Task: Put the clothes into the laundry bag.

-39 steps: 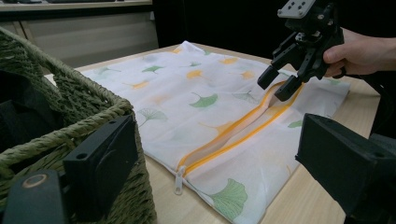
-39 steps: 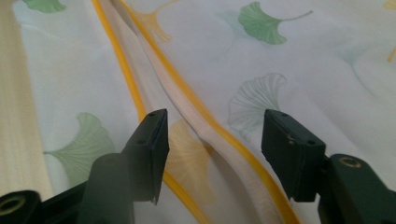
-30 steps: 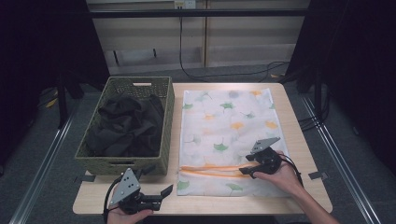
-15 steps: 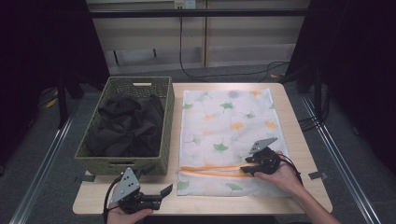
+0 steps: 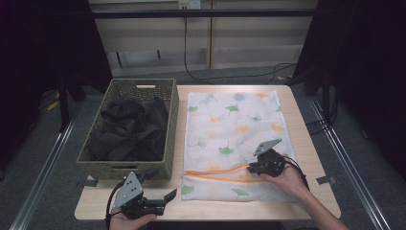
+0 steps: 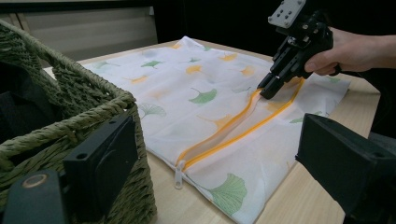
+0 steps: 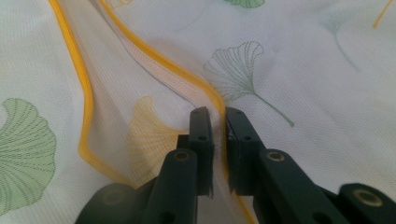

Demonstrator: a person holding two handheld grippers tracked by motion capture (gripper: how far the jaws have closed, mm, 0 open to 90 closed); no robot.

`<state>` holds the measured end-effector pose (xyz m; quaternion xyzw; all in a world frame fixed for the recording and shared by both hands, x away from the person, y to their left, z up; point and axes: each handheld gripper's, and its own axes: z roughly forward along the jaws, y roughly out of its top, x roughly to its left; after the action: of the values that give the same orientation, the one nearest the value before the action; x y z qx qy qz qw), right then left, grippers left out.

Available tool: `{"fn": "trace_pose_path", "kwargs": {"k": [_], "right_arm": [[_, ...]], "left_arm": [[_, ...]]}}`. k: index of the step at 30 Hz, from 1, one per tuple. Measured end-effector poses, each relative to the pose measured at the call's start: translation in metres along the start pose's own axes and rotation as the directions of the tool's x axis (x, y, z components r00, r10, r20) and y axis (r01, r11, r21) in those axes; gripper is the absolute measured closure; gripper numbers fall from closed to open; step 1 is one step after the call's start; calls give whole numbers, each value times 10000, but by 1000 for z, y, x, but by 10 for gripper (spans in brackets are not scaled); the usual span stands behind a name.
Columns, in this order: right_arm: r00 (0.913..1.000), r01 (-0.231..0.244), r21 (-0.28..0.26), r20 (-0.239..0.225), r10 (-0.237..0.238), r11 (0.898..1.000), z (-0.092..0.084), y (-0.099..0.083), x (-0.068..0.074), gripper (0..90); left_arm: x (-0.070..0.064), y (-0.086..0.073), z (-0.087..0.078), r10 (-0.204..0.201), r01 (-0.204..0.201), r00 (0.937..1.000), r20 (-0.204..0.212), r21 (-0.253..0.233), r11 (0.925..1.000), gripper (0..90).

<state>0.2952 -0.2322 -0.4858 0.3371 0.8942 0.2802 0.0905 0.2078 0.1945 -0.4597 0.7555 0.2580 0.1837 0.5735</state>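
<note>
A white mesh laundry bag (image 5: 234,124) printed with ginkgo leaves lies flat on the table, its orange zipper (image 5: 215,175) gaping near the front edge. My right gripper (image 5: 250,167) points down at the zipper's right end. Its jaws have just been closing, and in the right gripper view the gripper (image 7: 217,114) pinches the upper orange edge (image 7: 205,88) between its pads. The left gripper view shows that gripper (image 6: 267,91) on the zipper edge of the bag (image 6: 187,93). My left gripper (image 5: 163,184) hovers open at the table's front left with nothing between its fingers. The zipper pull (image 6: 177,175) lies at the opening's left end.
A woven green basket (image 5: 127,86) stands on the left of the table, holding dark clothes (image 5: 129,129). Its near corner (image 6: 70,84) sits close to my left gripper. Bare tabletop (image 5: 306,143) runs along the bag's right side and in front of it.
The right gripper's jaws have closed from wide open onto the bag's orange zipper edge. Both hands have stayed where they were.
</note>
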Motion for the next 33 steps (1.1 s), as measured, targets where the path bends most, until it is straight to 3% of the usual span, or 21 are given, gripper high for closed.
{"fn": "trace_pose_path", "kwargs": {"k": [5,17,19,23,24,31,33], "right_arm": [[9996,-212,-79,-187,210,9997,0,0,-1,856],[9989,-462,-1035,-43,460,9936,-10,3,-3,877],[9987,-508,-1246,-157,492,9909,-11,3,-4,877],[9983,-542,-1638,101,566,9850,-15,3,-4,880],[9979,-594,-1971,154,636,9786,-18,4,-5,882],[9965,-755,-2450,164,820,9666,-24,6,-7,883],[9956,-833,-2754,174,916,9577,-29,8,-9,884]], "left_arm": [[0,0,0,14,-14,10000,7,14,10000,118],[0,0,0,61,-61,10000,4,43,10000,120],[0,1,-1,29,-29,10000,-31,-36,10000,120],[0,0,-1,24,-24,10000,-2,-31,10000,120],[0,1,-1,75,-75,10000,22,-9,10000,120],[0,1,-1,45,-45,10000,20,-23,10000,120],[0,1,-1,72,-72,10000,24,-3,10000,120]]}}
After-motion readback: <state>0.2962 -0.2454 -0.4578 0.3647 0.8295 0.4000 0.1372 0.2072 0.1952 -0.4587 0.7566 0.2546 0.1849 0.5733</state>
